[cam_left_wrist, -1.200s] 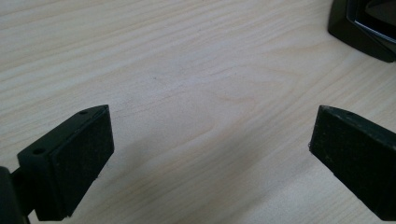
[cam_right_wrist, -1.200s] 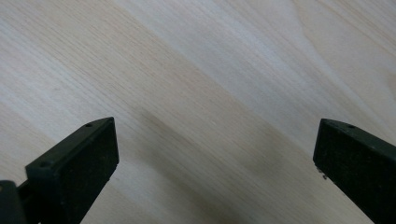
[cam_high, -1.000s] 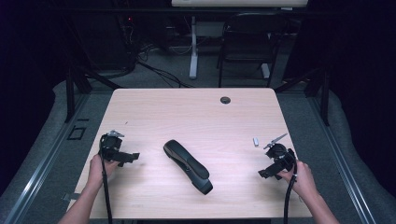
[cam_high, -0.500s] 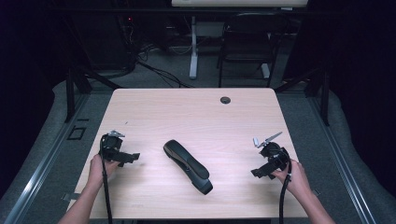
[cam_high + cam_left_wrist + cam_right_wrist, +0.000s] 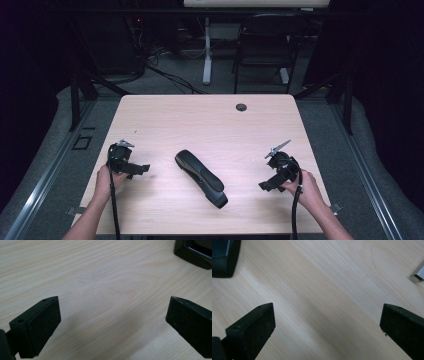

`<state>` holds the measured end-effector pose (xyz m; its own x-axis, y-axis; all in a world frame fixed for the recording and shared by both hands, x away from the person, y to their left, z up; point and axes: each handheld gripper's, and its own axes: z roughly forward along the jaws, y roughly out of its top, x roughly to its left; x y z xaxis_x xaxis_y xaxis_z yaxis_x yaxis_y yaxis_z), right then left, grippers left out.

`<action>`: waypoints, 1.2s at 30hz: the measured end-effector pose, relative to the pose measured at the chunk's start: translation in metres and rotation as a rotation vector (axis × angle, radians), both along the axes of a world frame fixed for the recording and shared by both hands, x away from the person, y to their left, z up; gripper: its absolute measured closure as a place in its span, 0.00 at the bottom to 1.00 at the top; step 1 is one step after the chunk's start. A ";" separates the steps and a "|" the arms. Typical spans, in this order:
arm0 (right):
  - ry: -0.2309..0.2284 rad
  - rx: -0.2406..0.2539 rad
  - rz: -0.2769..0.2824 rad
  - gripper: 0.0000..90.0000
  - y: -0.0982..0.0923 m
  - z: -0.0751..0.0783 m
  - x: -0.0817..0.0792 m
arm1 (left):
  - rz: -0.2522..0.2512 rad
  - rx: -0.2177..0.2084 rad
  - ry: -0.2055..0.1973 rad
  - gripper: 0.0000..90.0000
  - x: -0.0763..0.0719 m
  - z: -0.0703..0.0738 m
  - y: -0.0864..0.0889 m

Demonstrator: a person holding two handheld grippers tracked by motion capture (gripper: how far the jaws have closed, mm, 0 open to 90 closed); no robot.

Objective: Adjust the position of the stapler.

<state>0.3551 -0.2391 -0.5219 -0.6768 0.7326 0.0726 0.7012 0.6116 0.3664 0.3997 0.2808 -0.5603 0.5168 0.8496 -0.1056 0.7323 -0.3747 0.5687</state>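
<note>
Since a second ago our right gripper point(image 5: 270, 184) has swung toward the case point(image 5: 201, 178), now beyond its left jaw; both grippers gape wide, empty, left gripper point(image 5: 134, 168) waiting

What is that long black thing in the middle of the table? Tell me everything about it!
The long black thing looks like a closed case, perhaps hard plastic, though what it is cannot be told for sure. It is narrow with rounded ends and lies flat on the light wooden table, slanting from far-left to near-right. The left gripper view shows one corner with a thin shiny strip along it. Nothing touches it but the table; the left gripper and right gripper are off to either side, open.
</note>
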 end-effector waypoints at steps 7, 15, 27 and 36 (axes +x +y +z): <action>-0.003 0.035 0.024 0.00 0.016 0.004 0.003 | -0.009 0.000 0.007 0.00 0.000 0.000 0.000; 0.010 0.074 0.047 0.00 0.030 0.010 0.004 | -0.008 0.002 0.009 0.00 0.000 -0.001 0.000; -0.007 0.130 0.062 0.00 0.050 0.022 -0.001 | -0.007 0.002 0.010 0.00 0.000 -0.001 0.001; -0.017 0.175 0.106 0.00 0.076 0.029 -0.001 | -0.010 0.000 0.016 0.00 0.000 -0.002 0.001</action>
